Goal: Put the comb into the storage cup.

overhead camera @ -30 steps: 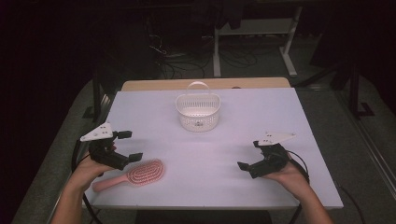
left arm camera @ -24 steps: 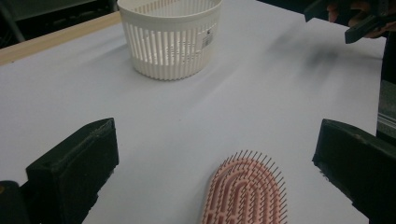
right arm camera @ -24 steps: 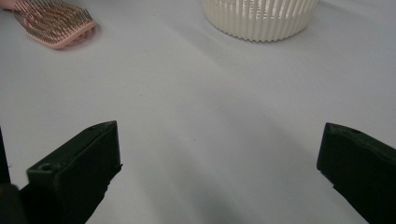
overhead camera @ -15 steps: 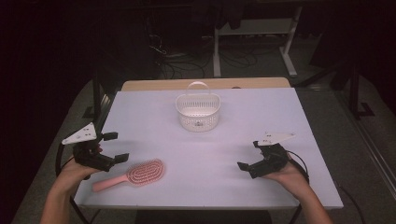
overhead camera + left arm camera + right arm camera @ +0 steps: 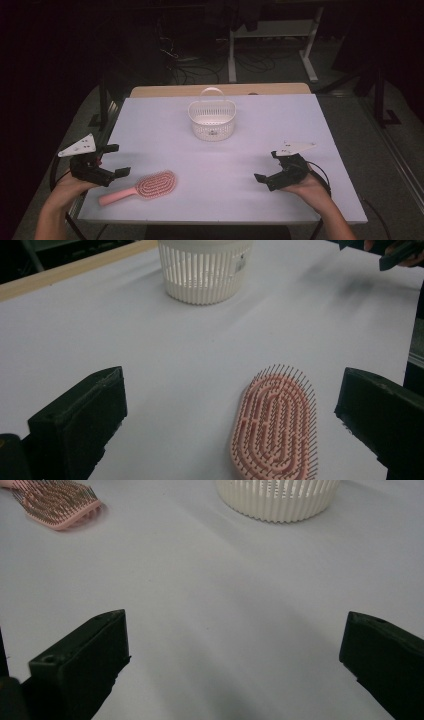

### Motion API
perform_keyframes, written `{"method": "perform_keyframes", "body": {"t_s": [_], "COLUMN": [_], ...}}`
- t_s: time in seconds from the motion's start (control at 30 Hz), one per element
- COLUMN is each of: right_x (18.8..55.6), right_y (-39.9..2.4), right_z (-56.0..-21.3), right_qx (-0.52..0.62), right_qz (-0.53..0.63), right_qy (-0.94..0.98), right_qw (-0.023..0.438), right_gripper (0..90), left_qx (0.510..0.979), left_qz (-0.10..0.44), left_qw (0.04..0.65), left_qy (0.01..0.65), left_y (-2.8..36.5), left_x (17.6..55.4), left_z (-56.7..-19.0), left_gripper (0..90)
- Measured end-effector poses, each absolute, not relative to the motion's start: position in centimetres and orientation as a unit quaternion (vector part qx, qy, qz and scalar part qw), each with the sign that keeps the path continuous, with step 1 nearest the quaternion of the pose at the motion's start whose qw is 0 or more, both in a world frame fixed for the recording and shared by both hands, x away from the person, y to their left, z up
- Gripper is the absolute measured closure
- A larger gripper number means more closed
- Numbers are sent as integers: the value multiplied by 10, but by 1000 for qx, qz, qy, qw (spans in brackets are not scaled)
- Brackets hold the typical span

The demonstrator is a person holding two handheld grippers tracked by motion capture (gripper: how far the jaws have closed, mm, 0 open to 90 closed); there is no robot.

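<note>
From above, the left gripper (image 5: 111, 161) hangs at the table's (image 5: 300, 130) left edge, jaws wide and empty, just beside the pink hairbrush (image 5: 145, 186) lying bristles-up near the front. The right gripper (image 5: 266, 167) rests well apart, open, holding nothing. This looks like the approach to a pickup.

In the left gripper view, the hairbrush (image 5: 276, 427) sits between the spread jaws; next comes lowering and closing. The white basket (image 5: 205, 267) stands beyond.

The right gripper view shows the basket (image 5: 278, 497) ahead; its inside can't be seen here.
</note>
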State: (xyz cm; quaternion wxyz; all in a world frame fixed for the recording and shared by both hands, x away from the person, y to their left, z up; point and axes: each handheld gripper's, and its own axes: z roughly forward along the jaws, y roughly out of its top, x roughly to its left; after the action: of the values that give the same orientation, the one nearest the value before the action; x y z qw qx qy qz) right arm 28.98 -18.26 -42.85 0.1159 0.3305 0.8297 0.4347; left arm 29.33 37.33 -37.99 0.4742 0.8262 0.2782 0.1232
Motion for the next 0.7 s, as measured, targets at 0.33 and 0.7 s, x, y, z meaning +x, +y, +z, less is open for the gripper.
{"method": "perform_keyframes", "body": {"t_s": [0.33,0.7], "right_x": [290,290], "right_y": [-182,-182], "right_z": [-428,-428], "right_qx": [330,329], "right_qz": [435,435], "right_qy": [830,831], "right_qw": [116,115], "right_gripper": [0,0], "left_qx": [851,875], "left_qz": [113,104], "left_qw": [435,392], "left_qy": [273,263], "left_y": [365,359], "left_x": [296,297], "left_z": [-383,-385], "left_gripper": [0,0]}}
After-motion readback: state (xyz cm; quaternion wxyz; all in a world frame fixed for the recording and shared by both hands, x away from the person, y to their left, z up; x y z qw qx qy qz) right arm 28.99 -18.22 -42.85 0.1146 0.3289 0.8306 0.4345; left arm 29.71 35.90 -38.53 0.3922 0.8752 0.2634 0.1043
